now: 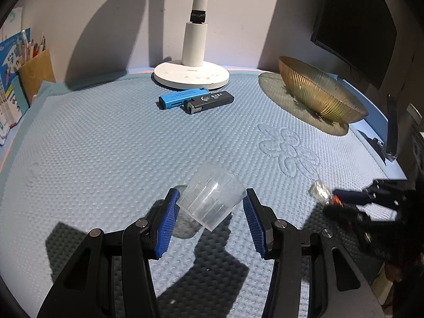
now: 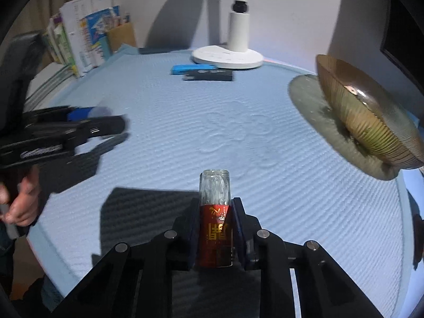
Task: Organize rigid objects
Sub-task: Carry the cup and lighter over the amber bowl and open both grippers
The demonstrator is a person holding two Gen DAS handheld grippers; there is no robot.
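Partly hidden – red bottle [image 2: 216, 235] base, inside right claw [image 2: 215, 228].

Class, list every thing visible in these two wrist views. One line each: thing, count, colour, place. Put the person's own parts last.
Plastic cup: one, clear, tilted between the left gripper's fingers.
Small bottle: one, red label, clear cap, clamped in the right gripper.
Lighters: two, one blue, one black, side by side in front of the lamp.
Desk lamp: one, white, at the far edge.
Bowl: one, gold, ribbed, far right on the mat.
Mat: one, light blue, covering the desk.
Monitor: one, black, far right.
Books and pen holder: several, multicoloured, far left.
Left gripper: black, blue pads.
Right gripper: black.
Hand: one, holding the left gripper.
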